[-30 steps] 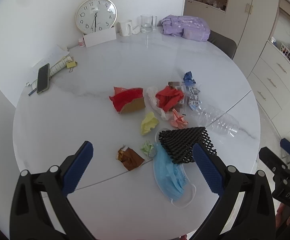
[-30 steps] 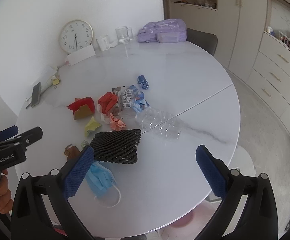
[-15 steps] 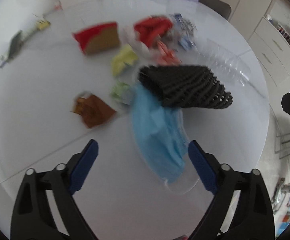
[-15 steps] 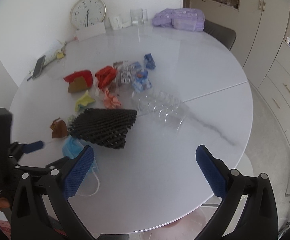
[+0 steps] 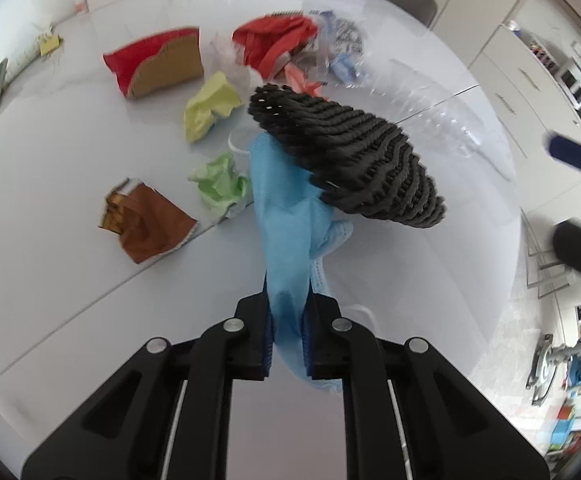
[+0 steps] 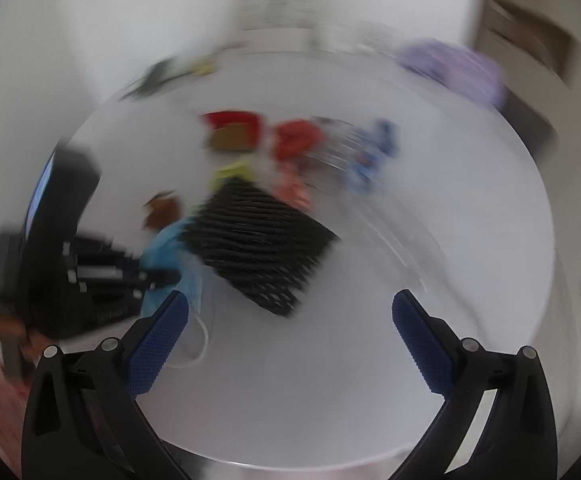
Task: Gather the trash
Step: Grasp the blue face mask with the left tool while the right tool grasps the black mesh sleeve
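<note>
Blue mask (image 5: 286,216) lies on the white surface (image 5: 70,280), its far end tucked under the black mesh (image 5: 350,156), its near end pinched in the left gripper (image 5: 288,332), whose jaws have just closed on it. Green wad (image 5: 220,184) touches the mask's left edge, brown wrapper (image 5: 146,222) sits further left. Right gripper (image 6: 290,340) is wide and empty above the surface; its view is blurred.

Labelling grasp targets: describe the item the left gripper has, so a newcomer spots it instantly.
On the round white table, find the trash pile's near edge. The left gripper is shut on a blue face mask, partly tucked under black foam netting. It is the only pale-blue pleated fabric with white ear loops.
</note>
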